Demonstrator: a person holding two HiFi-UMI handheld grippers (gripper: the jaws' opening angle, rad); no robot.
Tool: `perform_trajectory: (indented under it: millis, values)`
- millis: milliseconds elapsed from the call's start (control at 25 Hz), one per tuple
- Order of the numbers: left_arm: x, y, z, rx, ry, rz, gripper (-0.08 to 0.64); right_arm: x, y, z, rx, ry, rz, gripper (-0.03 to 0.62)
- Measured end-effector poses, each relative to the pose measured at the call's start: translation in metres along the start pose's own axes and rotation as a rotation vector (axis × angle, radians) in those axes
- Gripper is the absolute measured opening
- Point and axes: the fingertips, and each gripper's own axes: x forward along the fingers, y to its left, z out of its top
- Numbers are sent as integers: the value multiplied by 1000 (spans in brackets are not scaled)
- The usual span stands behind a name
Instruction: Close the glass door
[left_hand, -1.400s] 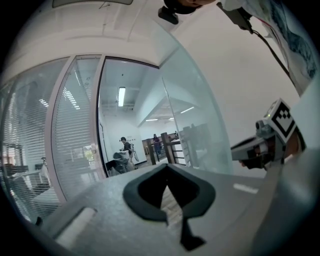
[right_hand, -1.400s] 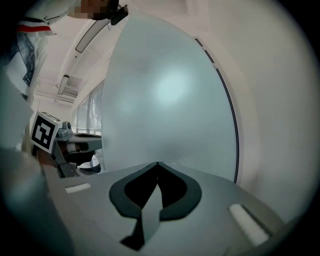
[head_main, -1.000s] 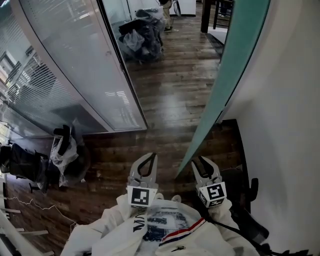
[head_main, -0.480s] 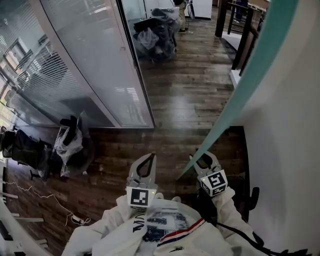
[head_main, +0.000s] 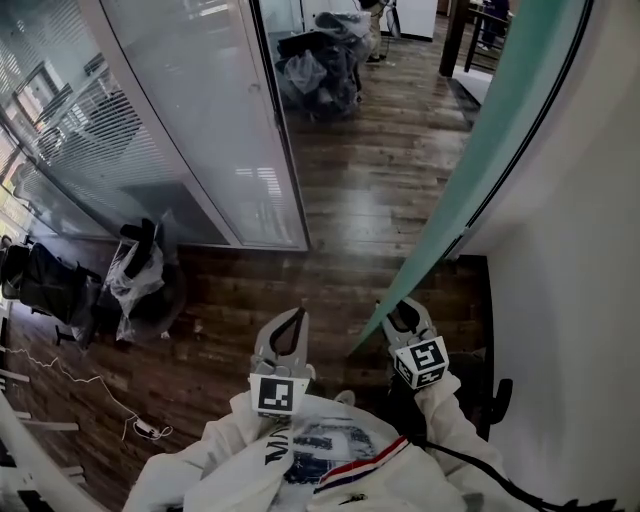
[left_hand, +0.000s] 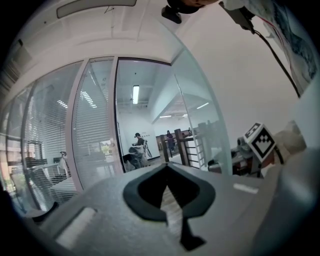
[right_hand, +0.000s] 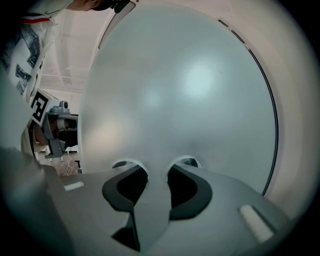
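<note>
The glass door (head_main: 500, 130) stands open, a frosted teal pane slanting from the top right down to the floor in front of me. My right gripper (head_main: 400, 310) is on its wall side, close to the free edge. In the right gripper view the pane (right_hand: 190, 90) fills the picture straight ahead. That gripper (right_hand: 157, 165) is open with nothing between its jaws, which have just been closing a little. My left gripper (head_main: 300, 313) hovers over the wooden floor left of the door's edge, apart from it. Its tips (left_hand: 166, 166) meet, shut on nothing.
A fixed glass partition with blinds (head_main: 200, 120) runs along the left. Black bags (head_main: 325, 55) are piled beyond the doorway. A bag and dark gear (head_main: 130, 280) lie at the left, with a cable (head_main: 110, 410) on the floor. A white wall (head_main: 580, 250) is at the right.
The right gripper has edged forward, closer to the door's free edge. The head view has shifted a little, showing more of the partition. The left gripper has barely moved.
</note>
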Motion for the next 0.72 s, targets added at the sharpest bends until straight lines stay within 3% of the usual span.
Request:
perform_trajectory:
  millis: [200,720]
  values:
    - [5,5,5,-15,14,1,2,6,-2,-1,3,18,-11,124]
    - [40,48,-23,-27,7,-23,3,54,1,3,5,57,-38,124]
